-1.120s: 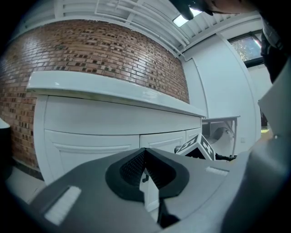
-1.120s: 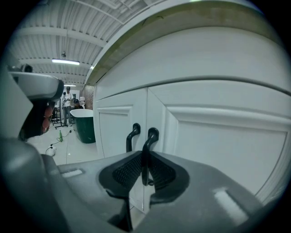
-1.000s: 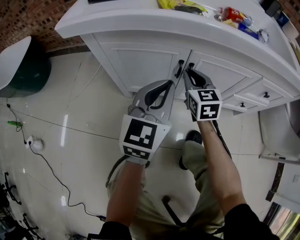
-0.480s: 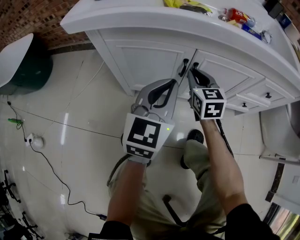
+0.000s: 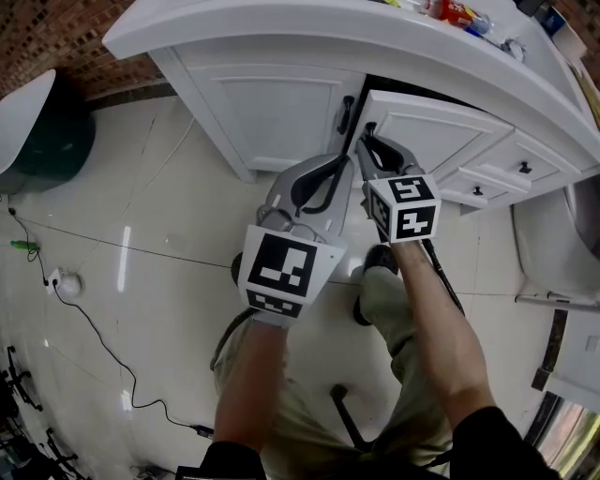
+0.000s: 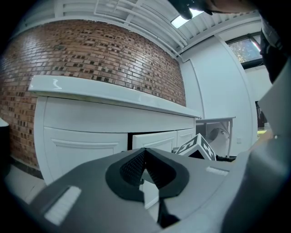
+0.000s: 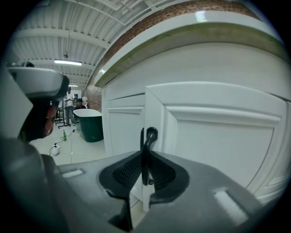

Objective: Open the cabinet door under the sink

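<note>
Two forearms (image 5: 248,394) extend from the bottom of the head view over a glossy pale tile floor (image 5: 150,244), each ending in a gripper that carries a marker cube. The left gripper (image 5: 330,171) hangs just short of the left door (image 5: 281,117), near its black pull (image 5: 345,114) but apart from it. In the left gripper view its fingers (image 6: 132,166) are pressed together at the tips with nothing between them, and only white panel shows behind.

Just beside it, the right gripper (image 5: 372,142) is at the right cabinet door (image 5: 441,127). In the right gripper view its fingers (image 7: 125,173) are pinched on the thin black door handle (image 7: 148,148). The handle stands upright between the pads and rises above them to its curved top end.

That door is ajar. Its handle-side edge stands out from the cabinet frame, and a dark gap (image 5: 412,89) shows along its top under the counter. The left door beside it lies flush and closed.

To the right of the open door are two small drawers with dark knobs (image 5: 525,169). Above them runs the white counter (image 5: 281,42), with a few coloured packets (image 5: 455,11) at its far edge. Farther left, a dark green tub (image 5: 56,141) with a white rim stands by a brick wall (image 5: 47,33). A thin black cable (image 5: 94,328) trails over the floor.
</note>
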